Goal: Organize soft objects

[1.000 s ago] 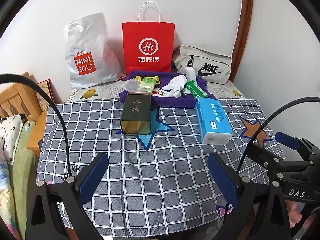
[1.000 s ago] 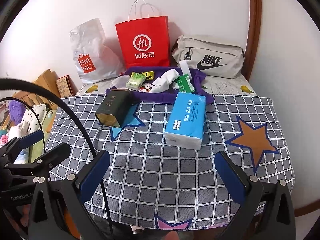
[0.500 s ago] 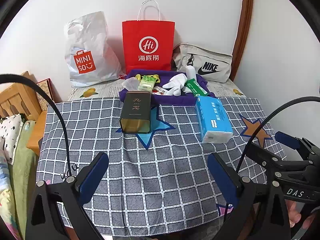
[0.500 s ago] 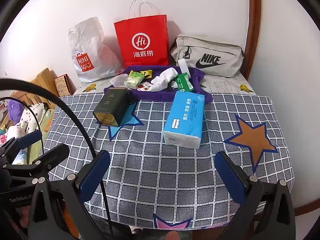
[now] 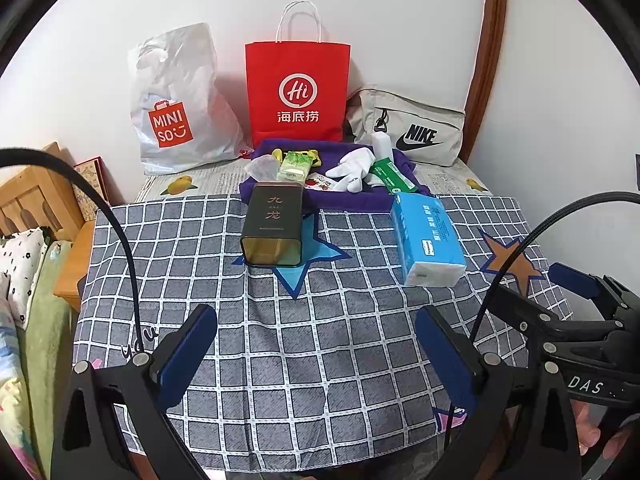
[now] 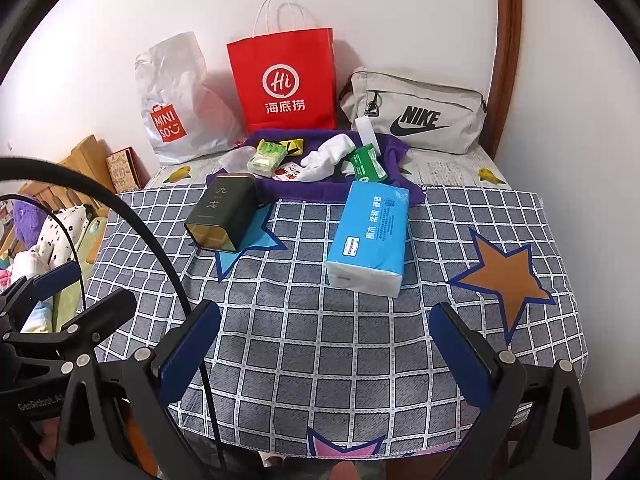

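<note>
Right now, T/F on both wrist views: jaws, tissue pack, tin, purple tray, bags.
1. Both the left gripper and the right gripper have open, empty jaws. True.
2. The blue tissue pack sits inside the purple tray. False: it lies on the checked cloth, in front of the tray.
3. The dark tin stands upright. False: it lies on its side.
4. White gloves lie in the tray. True.
5. The red bag stands between the Miniso bag and the Nike pouch. True.
</note>
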Available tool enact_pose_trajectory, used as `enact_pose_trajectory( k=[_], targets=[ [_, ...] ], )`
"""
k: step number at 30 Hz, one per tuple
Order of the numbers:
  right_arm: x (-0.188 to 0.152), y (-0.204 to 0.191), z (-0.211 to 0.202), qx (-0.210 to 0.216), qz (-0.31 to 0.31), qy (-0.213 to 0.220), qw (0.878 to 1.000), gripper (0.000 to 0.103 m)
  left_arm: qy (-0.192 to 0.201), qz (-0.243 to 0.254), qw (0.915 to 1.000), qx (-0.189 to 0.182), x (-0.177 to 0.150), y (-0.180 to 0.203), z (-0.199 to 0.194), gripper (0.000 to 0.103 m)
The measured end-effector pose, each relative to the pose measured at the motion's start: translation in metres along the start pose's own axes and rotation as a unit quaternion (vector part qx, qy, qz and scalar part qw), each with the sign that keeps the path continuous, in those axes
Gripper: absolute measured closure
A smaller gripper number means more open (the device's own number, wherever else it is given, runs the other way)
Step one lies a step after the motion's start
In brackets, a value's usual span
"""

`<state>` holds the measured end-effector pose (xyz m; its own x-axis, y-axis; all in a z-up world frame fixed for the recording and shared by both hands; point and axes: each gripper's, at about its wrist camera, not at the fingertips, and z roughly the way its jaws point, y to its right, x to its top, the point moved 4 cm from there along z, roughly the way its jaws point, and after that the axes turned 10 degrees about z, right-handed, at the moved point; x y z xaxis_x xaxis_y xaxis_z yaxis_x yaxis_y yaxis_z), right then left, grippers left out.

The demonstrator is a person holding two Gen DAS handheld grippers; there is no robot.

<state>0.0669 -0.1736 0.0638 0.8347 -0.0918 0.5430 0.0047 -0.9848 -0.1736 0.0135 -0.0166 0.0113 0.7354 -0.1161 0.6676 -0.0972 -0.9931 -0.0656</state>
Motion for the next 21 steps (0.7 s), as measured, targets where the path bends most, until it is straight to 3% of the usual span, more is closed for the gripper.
enact_pose_trajectory(
  k=[21],
  targets=[
    [-0.0004, -0.0041, -0.0007, -0.005, -0.007, -0.001, 1.000, 0.000, -0.001, -0.001, 1.0000, -0.001, -0.0011, -0.0046, -0.0028, 0.003]
  ],
)
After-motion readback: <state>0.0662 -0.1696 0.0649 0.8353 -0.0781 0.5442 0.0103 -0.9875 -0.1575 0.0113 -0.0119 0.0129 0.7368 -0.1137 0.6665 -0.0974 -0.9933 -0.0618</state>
